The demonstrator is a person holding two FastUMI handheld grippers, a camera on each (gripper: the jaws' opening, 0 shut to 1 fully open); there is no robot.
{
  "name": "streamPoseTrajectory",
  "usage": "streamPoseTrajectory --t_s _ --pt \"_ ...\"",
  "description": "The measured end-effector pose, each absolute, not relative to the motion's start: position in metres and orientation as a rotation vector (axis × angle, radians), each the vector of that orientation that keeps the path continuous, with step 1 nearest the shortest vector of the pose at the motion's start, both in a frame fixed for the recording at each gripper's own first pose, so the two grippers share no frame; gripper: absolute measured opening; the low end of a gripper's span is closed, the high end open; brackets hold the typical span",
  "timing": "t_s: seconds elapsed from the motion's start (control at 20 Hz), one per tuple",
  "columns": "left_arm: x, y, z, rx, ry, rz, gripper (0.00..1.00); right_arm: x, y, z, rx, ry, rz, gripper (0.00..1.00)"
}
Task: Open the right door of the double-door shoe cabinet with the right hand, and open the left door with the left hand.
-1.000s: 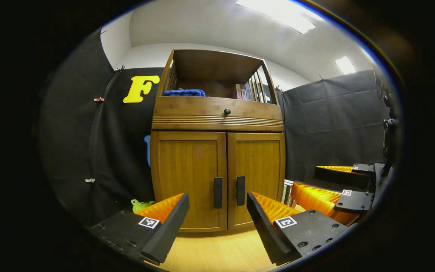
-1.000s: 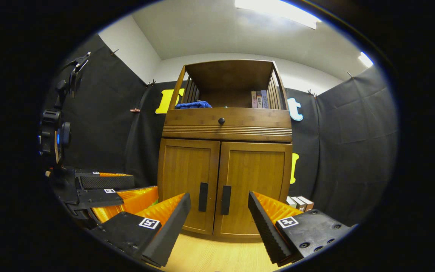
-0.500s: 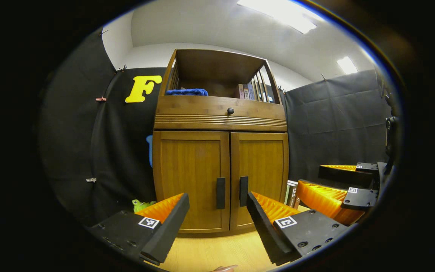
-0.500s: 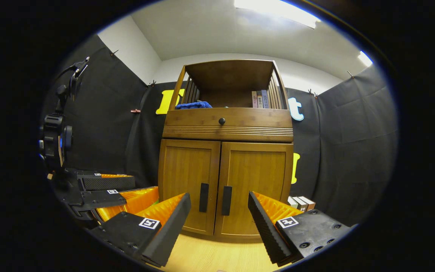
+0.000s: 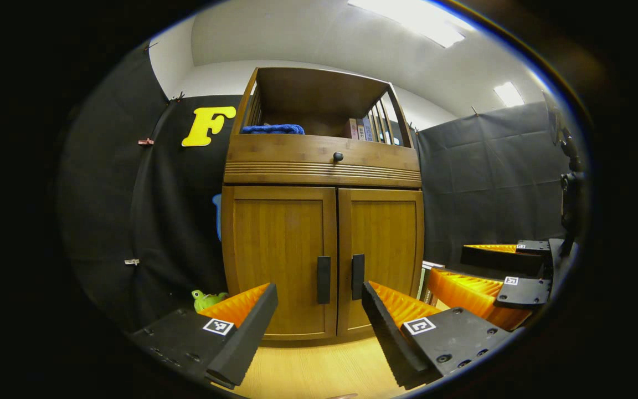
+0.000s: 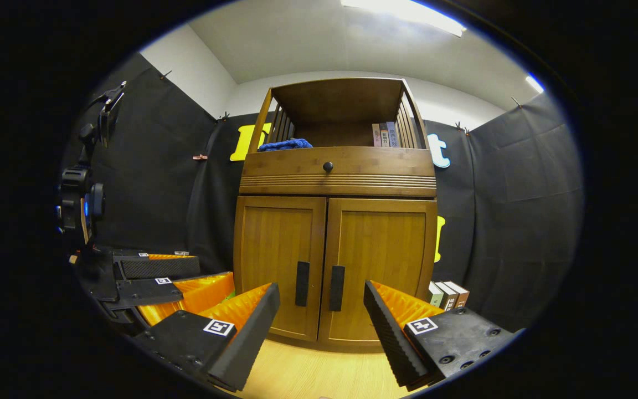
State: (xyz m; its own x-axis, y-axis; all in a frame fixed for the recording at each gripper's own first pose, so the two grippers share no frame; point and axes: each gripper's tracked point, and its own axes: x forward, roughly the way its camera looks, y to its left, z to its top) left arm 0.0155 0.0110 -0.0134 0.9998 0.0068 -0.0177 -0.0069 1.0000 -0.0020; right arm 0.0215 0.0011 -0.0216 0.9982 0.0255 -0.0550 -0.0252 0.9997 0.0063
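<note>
While both doors are closed, the shoe cabinet (image 5: 322,221) stands on the pale wood-grain floor (image 5: 319,368) against the black cloth wall, straight ahead of both grippers and well apart from them. The left gripper (image 5: 319,327) has its 2 fingers spread wide with nothing between them, and in its own view the right gripper (image 6: 322,327) is just as wide and just as empty. In the left gripper view the right gripper (image 5: 496,271) also sits off to the right, jaws apart. Nothing stands between the fingers and the doors. The left door (image 5: 277,257) and right door (image 5: 382,255) are flat warm-brown panels in framed wood, each with 1 slim black upright handle, the left handle (image 5: 323,280) and right handle (image 5: 358,276) just beside each other at the middle seam. Above them runs a drawer (image 5: 322,160) with ribbed trim and a small round black knob (image 5: 338,157). The open top shelf holds a crumpled blue cloth (image 5: 272,129) and several upright books (image 5: 360,129) behind slatted sides. A small green toy (image 5: 205,300) lies on the floor near the cabinet's left foot, and a few more books (image 6: 447,294) stand near its right foot.
</note>
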Motion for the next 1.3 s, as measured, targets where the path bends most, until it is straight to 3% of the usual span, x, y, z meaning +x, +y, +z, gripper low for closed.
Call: streamPoseTrajectory --t_s 0.55,1.0,1.3 --pt "0.003 0.024 -0.020 -0.001 0.006 0.032 0.95 0.071 0.005 -0.052 -0.007 0.084 0.056 0.93" --pt "-0.012 0.059 -0.027 0.013 0.020 0.101 0.95 0.124 -0.002 -0.076 -0.088 0.068 0.004 0.95" --pt "-0.022 0.085 -0.032 0.001 0.023 0.150 0.95 0.153 0.003 -0.093 0.031 0.099 0.021 0.95"
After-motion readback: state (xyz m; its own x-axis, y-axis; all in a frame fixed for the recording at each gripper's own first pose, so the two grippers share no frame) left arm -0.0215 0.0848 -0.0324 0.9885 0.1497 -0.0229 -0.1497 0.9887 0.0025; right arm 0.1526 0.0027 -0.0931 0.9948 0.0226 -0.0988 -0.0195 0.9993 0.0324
